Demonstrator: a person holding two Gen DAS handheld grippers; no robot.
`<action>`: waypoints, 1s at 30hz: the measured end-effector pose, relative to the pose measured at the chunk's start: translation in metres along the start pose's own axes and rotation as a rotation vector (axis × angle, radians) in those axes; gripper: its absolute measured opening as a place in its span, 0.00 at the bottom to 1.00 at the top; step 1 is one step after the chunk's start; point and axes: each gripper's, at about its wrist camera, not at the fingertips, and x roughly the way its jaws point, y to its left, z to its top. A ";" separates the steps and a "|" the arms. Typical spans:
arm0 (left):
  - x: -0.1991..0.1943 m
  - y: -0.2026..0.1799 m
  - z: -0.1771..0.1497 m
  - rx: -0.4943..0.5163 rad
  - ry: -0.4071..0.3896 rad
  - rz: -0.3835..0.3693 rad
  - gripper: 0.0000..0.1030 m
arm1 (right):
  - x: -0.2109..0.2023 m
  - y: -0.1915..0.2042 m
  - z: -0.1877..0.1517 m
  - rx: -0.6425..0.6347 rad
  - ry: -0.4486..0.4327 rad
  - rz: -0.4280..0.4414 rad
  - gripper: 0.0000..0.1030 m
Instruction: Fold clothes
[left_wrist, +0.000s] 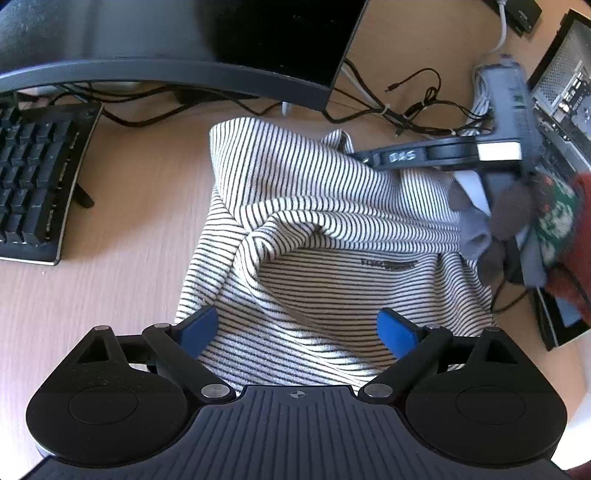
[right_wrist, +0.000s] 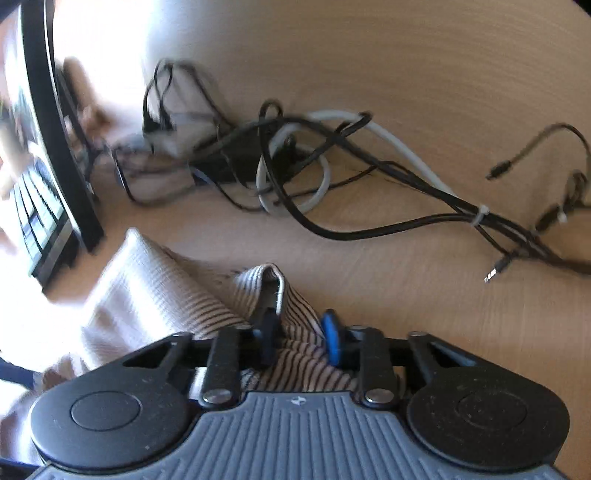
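On the pale wooden bench (left_wrist: 110, 229), a crumpled black-and-white striped knit shirt (left_wrist: 332, 229) lies mid-surface; left tongs (left_wrist: 299, 332) gape wide above it, right tongs (right_wrist: 301, 338) pinch its far edge.

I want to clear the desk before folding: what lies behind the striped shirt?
Behind the striped shirt lie a monitor and tangled cables. What the shirt covers on the desk cannot be seen.
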 end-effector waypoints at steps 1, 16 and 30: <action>-0.004 0.004 0.003 -0.015 -0.002 -0.014 0.94 | -0.011 0.000 -0.002 0.033 -0.023 0.022 0.16; -0.011 0.008 0.063 -0.041 -0.118 -0.011 0.98 | -0.077 0.059 -0.117 0.301 -0.076 0.115 0.10; -0.013 0.009 0.021 0.061 -0.089 0.019 0.60 | -0.163 0.070 -0.074 0.101 -0.321 -0.128 0.24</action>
